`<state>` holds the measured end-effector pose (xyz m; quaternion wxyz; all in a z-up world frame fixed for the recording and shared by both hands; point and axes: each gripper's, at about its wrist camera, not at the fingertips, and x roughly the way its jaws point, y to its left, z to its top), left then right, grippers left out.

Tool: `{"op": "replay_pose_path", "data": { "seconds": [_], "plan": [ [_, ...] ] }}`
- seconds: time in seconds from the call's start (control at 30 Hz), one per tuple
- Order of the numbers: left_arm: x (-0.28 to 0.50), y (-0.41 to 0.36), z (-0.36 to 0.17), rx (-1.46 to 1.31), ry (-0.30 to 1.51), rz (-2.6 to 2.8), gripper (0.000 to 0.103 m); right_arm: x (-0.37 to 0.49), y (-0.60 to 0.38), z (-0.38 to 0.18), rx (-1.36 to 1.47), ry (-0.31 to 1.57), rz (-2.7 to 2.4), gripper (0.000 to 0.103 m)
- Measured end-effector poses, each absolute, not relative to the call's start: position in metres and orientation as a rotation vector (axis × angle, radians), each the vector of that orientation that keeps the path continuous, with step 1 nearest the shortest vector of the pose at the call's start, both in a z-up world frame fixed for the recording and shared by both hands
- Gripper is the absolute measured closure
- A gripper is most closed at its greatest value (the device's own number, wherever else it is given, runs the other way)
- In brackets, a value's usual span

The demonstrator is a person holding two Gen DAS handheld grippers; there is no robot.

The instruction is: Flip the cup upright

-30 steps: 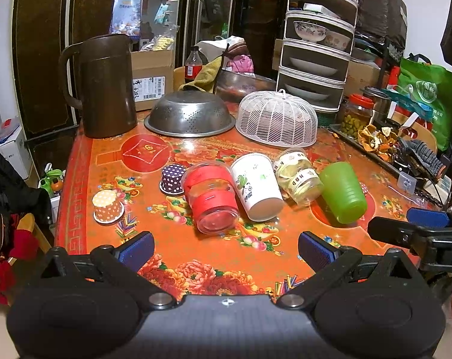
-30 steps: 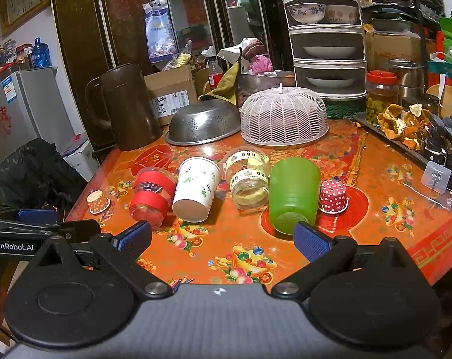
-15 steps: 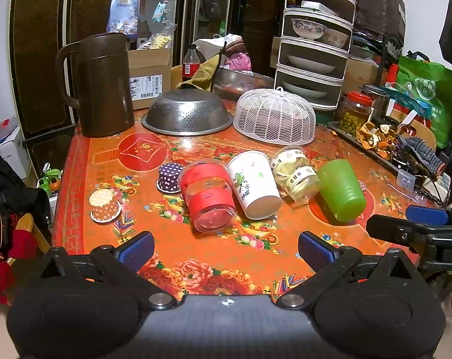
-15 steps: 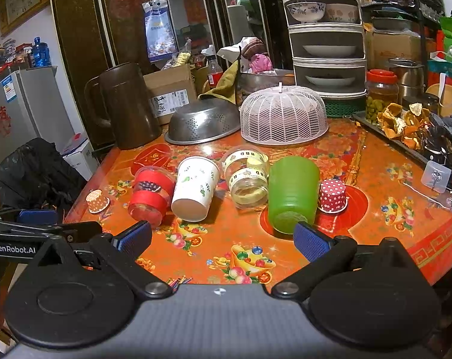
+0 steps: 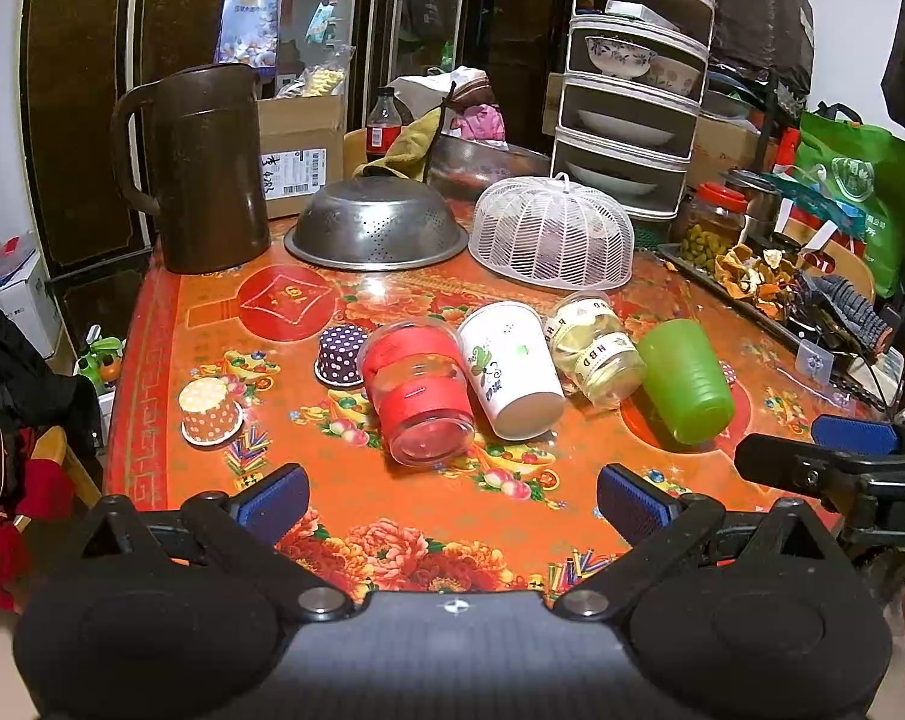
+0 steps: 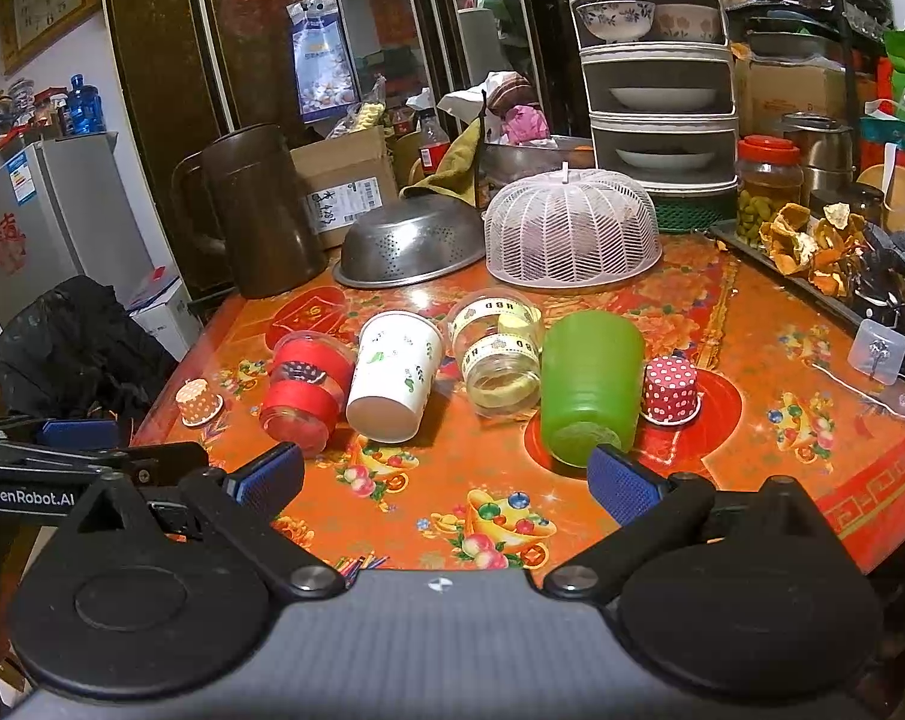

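I see one table (image 5: 170,324) under a red flowered cloth. At its far side stand one brown jug (image 5: 203,168), one steel colander (image 5: 377,231) turned bottom up, and one white mesh food cover (image 5: 551,234).

Four cups lie on their sides in a row mid-table, bases toward me: a green cup (image 6: 590,381), a white paper cup (image 6: 395,375), a red-banded clear cup (image 5: 419,399), and a clear cup with yellow tape (image 5: 596,351) between white and green.

Three small dotted paper cups sit mouth down: purple (image 5: 341,354), orange (image 5: 209,411), red (image 6: 669,390), the red one just beside the green cup.

My left gripper (image 5: 452,495) and right gripper (image 6: 446,477) both hang spread wide, grasping nothing, near the table's near edge.
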<state>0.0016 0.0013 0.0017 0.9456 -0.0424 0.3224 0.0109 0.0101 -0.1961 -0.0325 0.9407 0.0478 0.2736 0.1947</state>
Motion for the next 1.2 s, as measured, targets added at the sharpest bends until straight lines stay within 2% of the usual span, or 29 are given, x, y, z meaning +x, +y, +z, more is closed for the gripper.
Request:
{"op": "replay_pose_path", "data": {
  "seconds": [1.2],
  "plan": [
    [0.028,0.002,-0.008,-0.093,0.7,0.044,0.0,0.023,-0.208,-0.044,0.13,0.59,0.427,0.001]
  ]
}}
